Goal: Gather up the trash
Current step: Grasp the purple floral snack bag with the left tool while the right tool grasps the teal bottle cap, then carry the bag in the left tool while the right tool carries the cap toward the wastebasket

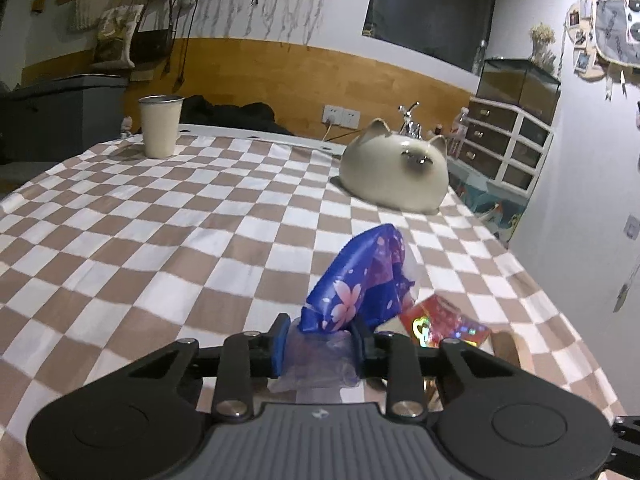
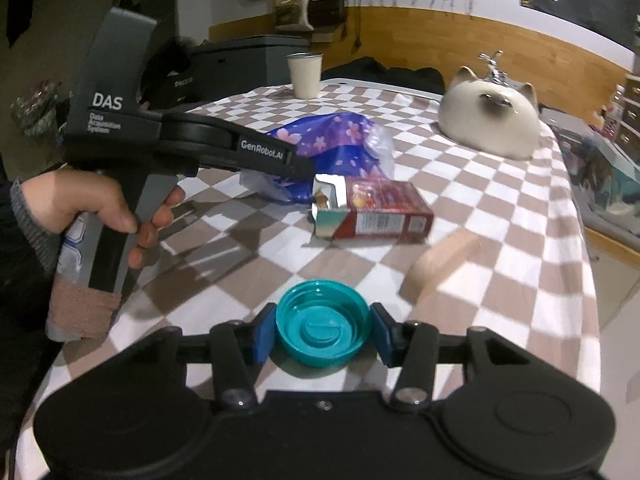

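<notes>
On the checkered tabletop (image 2: 520,216): both claws at the trash.
Left claw (image 1: 320,340) pinches the blue floral bag (image 1: 356,284); right claw (image 2: 320,334) brackets the teal lid (image 2: 322,322), pads barely apart from it.

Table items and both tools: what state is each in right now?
Left tool: shut on the blue floral bag.
Right tool: open around the teal cap, pads not clearly pressing.
Teal cap: upside down on the checkered cloth.
Red carton: on its side, end flap open.
Cup: upright.
</notes>
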Demonstrator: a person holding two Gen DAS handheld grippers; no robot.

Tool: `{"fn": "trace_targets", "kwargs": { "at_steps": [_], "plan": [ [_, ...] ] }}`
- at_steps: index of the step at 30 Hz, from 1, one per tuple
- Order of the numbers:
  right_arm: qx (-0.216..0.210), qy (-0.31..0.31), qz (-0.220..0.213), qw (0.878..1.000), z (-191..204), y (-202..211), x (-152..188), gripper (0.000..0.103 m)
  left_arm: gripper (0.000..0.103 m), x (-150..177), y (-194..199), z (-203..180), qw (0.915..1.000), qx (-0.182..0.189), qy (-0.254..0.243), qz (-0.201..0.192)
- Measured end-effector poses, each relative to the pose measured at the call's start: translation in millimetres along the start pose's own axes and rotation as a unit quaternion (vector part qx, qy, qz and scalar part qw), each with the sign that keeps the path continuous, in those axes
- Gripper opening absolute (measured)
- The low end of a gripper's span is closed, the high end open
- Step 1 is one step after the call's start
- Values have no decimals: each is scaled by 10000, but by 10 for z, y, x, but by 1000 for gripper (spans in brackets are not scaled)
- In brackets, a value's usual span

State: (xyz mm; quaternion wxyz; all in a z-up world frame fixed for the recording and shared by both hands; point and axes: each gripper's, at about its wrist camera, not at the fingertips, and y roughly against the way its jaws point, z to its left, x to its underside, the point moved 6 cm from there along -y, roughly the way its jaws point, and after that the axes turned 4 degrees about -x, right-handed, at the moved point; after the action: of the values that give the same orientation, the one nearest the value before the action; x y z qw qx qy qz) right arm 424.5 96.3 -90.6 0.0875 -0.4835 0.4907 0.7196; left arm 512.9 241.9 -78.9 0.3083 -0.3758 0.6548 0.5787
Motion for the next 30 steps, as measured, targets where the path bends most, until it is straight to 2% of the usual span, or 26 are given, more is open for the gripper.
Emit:
{"fn": "trace_targets", "kwargs": {
  "at_steps": [7,21,30],
  "plan": [
    [171,-177,13,9997,4,207,106,50,30,168,327,-4,9997,-257,26,-11],
    [176,-541,-395,9976,-44,753,241,50,29,561,1254,-91,9975,-655,34,-272],
    [230,-693,-593,9956,-23,1082,407,50,29,774,1844,-253,9961,-754,-2,-463]
  ]
}}
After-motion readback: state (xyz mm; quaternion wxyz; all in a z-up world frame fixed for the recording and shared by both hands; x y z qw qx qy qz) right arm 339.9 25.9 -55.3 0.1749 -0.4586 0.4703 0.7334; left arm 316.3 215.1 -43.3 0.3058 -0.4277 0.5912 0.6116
